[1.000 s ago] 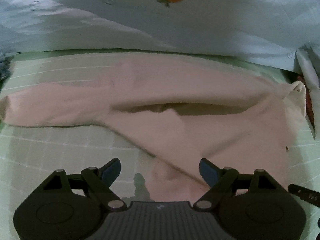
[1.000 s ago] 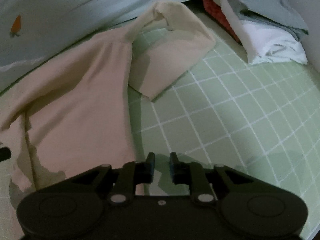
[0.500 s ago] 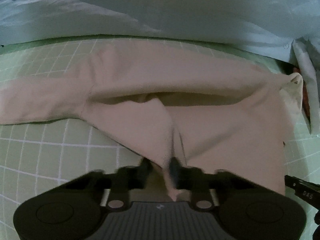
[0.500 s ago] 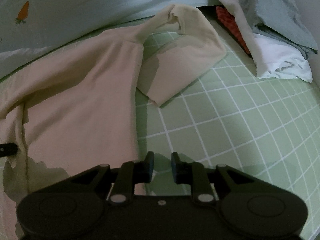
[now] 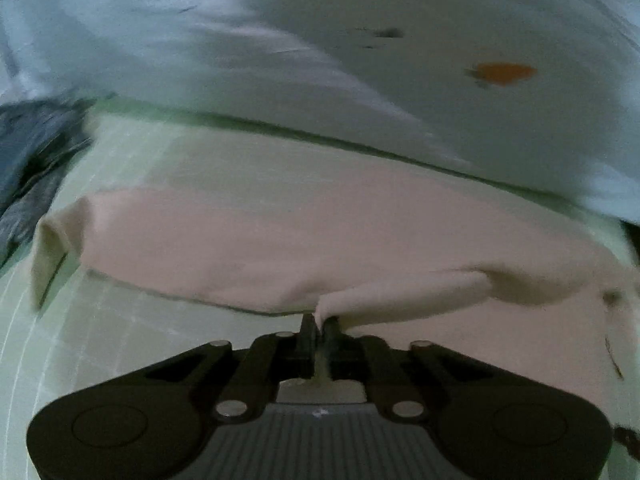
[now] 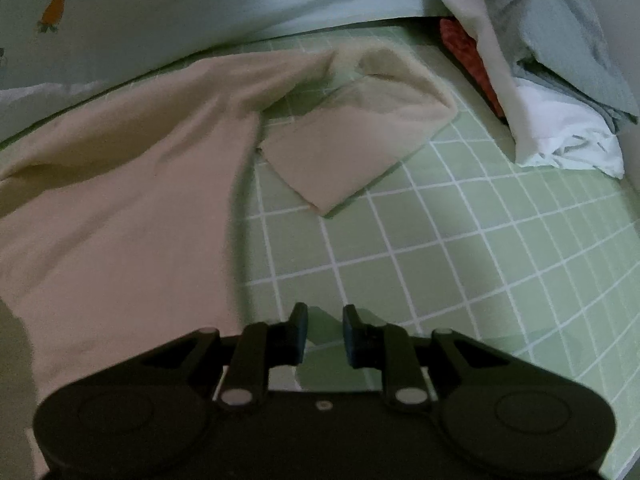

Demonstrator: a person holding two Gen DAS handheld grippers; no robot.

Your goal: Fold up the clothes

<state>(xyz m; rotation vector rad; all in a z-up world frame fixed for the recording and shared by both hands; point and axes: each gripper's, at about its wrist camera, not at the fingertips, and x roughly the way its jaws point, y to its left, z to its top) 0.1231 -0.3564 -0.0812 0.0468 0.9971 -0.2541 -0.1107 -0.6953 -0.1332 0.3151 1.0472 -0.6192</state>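
1. Pink fabric fills the middle of both views: a pale pink garment (image 5: 280,240) lies spread on a green checked sheet (image 6: 460,260).
2. In the left wrist view the left gripper (image 5: 319,322) sits at the bottom centre, its jaws clenched on a pinched fold of the pink garment. The jaws have just been closing, and the cloth is caught between them.
3. From that pinch a raised ridge of cloth runs toward the right of the frame, lifted off the layer beneath.
4. One sleeve end (image 5: 52,256) of the garment lies at the left of that view, its cuff turned pale and cream-coloured.
5. A light blue bedcover (image 5: 360,60) with an orange carrot print (image 5: 502,73) fills the top of the left view, which is blurred.
6. In the right wrist view the right gripper (image 6: 323,320) sits at the bottom centre, jaws nearly together with a narrow gap, nothing between them; only the green sheet shows through the gap.
7. The garment's body lies on the left of that view, just beside the right gripper, and its other sleeve (image 6: 360,144) lies folded back at centre top.
8. A pile of grey, white and red laundry (image 6: 552,80) lies in the upper right corner, apart from the pink garment.
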